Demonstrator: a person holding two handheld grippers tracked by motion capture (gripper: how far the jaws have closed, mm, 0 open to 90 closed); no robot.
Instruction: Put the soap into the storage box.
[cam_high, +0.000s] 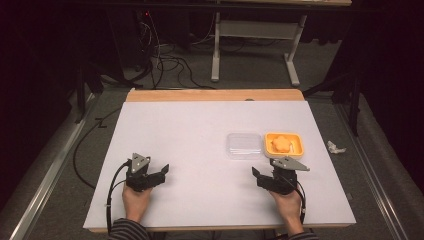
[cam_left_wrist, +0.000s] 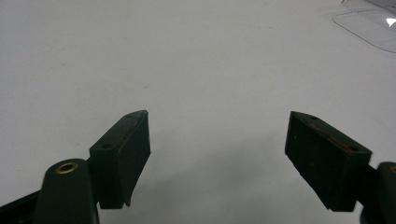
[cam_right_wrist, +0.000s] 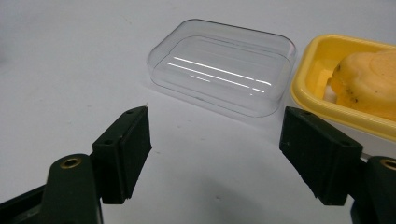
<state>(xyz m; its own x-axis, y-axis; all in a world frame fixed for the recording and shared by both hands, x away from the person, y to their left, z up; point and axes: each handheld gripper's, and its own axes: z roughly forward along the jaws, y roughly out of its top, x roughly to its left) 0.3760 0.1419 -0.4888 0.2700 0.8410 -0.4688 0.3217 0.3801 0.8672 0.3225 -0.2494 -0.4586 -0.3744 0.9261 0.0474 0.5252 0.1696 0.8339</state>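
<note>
The clear lid (cam_right_wrist: 223, 85) was seen just ahead of the right gripper (cam_right_wrist: 215, 140), jaws spread and empty; the left gripper (cam_high: 161, 172), likewise spread, was well apart.

Bare worktop (cam_high: 190, 130) spreads across the frame's left and centre. At right centre, the clear lid (cam_high: 244, 145) and yellow tray (cam_high: 285, 144) sit side by side, blocking passage there.

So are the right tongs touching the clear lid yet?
Apart. In the right gripper view, bare white table shows between the open right tongs and the clear lid; the high view shows the same gap.
</note>
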